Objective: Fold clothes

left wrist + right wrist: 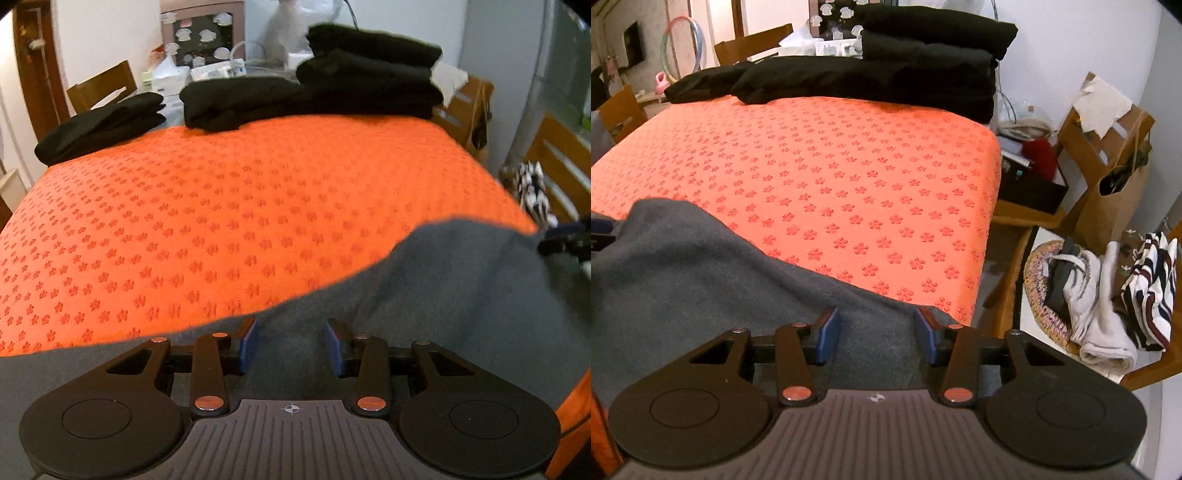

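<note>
My left gripper (291,345) stands over the near left part of the grey garment (424,288), jaws part open; cloth fills the gap between the blue pads (248,345), but whether they press on it I cannot tell. The garment lies on the near edge of the orange cloth (221,206), spread across its near side and rising in a hump toward the right. Far across the orange cloth from the garment, left to right: a low black fold (103,127), a second flat black fold (240,101), then a taller black stack (369,70). My right gripper (878,334) stands over the garment's (701,266) near right corner, close to the right edge of the orange cloth (849,177); jaws part open, cloth between the pads (827,334), grip likewise not clear. Right of the garment, off the table, a basket (1039,295) holds pale and striped clothes (1148,291).
</note>
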Demonstrator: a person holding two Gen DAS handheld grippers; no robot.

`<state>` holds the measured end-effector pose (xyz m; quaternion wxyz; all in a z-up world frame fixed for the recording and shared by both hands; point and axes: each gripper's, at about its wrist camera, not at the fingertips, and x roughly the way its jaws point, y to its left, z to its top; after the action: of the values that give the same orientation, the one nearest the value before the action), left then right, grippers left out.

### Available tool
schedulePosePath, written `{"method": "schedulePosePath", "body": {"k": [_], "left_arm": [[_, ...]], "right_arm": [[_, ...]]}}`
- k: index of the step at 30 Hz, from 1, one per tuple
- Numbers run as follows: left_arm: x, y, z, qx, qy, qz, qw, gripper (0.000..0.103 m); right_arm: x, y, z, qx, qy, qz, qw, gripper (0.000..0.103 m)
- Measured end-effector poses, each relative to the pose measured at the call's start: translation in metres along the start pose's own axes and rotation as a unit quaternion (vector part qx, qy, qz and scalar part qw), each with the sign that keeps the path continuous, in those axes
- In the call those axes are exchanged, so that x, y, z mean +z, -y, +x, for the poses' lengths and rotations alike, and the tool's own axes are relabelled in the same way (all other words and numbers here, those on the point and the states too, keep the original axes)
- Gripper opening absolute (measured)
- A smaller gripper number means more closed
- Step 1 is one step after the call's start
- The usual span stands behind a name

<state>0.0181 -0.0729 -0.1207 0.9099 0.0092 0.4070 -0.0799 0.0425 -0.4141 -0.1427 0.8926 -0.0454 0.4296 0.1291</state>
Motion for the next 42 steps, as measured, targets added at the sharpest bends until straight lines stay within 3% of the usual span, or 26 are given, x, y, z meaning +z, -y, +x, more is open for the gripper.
{"method": "schedulePosePath", "body": {"k": [2, 5, 8, 13, 16, 23, 31, 34, 37, 42], "left_arm": [[0.016, -0.003, -0.006, -0.031, 0.017, -0.013, 0.9993, 0.044], [0.042, -0.010, -0.007, -0.107, 0.018, -0.021, 0.9938, 0.052], [0.064, -0.013, 0.008, -0.177, -0.008, -0.006, 0.9841, 0.053], [0.088, -0.014, 0.047, -0.247, -0.078, 0.042, 0.9648, 0.053], [0.095, -0.013, 0.063, -0.293, -0.113, 0.068, 0.9471, 0.053], [0.095, -0.001, 0.092, -0.395, -0.183, 0.109, 0.8937, 0.054], [0.097, 0.013, 0.098, -0.482, -0.209, 0.154, 0.8367, 0.054], [0.097, 0.015, 0.097, -0.497, -0.203, 0.169, 0.8265, 0.055], [0.099, 0.015, 0.096, -0.504, -0.190, 0.178, 0.8235, 0.055], [0.098, 0.013, 0.087, -0.515, -0.176, 0.194, 0.8159, 0.055]], "right_arm": [[0.005, 0.000, -0.012, 0.010, 0.012, 0.000, 1.000, 0.050], [0.011, 0.000, -0.028, 0.029, 0.026, 0.004, 0.999, 0.050], [0.013, -0.003, -0.034, 0.049, 0.021, 0.009, 0.999, 0.050], [0.006, -0.022, -0.039, 0.078, -0.001, 0.009, 0.997, 0.051], [-0.004, -0.039, -0.044, 0.081, -0.017, 0.016, 0.996, 0.051], [-0.028, -0.068, -0.050, 0.058, -0.051, 0.060, 0.995, 0.051], [-0.038, -0.110, -0.043, 0.015, -0.065, 0.110, 0.992, 0.051], [-0.036, -0.124, -0.042, 0.004, -0.064, 0.113, 0.991, 0.050], [-0.029, -0.137, -0.040, 0.002, -0.059, 0.109, 0.992, 0.050], [-0.024, -0.148, -0.027, -0.014, -0.091, 0.091, 0.992, 0.050]]}}
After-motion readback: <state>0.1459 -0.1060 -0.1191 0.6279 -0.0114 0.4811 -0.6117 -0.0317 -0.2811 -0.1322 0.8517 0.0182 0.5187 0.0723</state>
